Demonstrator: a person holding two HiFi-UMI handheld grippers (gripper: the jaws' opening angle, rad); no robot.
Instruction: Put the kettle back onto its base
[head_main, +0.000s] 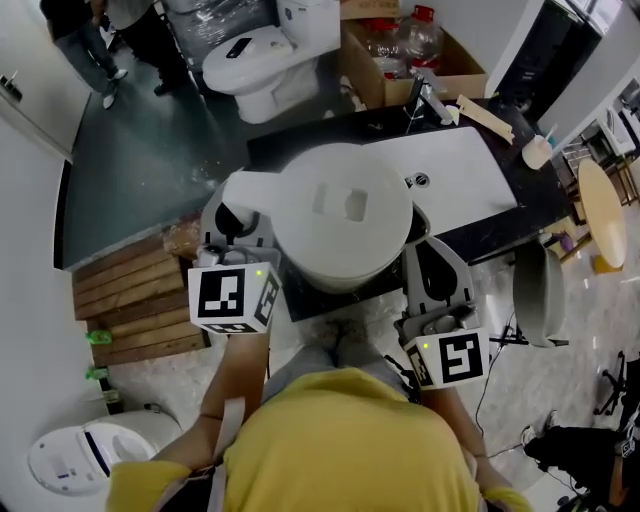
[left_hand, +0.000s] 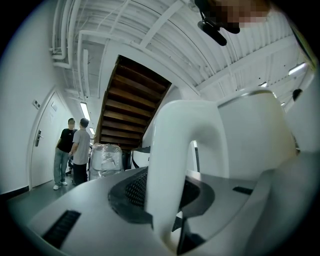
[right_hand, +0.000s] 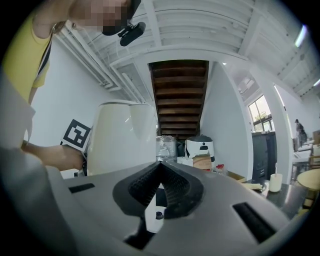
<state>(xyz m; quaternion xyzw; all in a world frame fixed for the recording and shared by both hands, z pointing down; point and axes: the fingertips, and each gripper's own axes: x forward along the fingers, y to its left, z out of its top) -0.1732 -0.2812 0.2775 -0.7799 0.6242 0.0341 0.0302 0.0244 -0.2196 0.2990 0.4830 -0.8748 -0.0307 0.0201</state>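
The white kettle (head_main: 340, 215) is seen from above, held over the front edge of a black counter (head_main: 300, 140), with its handle (head_main: 245, 190) to the left. My left gripper (head_main: 232, 222) is shut on that handle (left_hand: 170, 165); in the left gripper view the jaws of the left gripper (left_hand: 165, 200) clamp the white loop, with the kettle body (left_hand: 250, 135) behind it. My right gripper (head_main: 425, 255) hangs just right of the kettle. The pads of this right gripper (right_hand: 160, 182) meet with nothing between them, and the kettle (right_hand: 120, 140) stands to their left. No kettle base shows.
A white sink (head_main: 455, 170) with a faucet (head_main: 425, 100) is set in the counter behind the kettle. A toilet (head_main: 265, 55) and a cardboard box (head_main: 405, 55) of bottles stand beyond. Wooden planks (head_main: 135, 295) lie at left. Two people (left_hand: 72, 150) stand far off.
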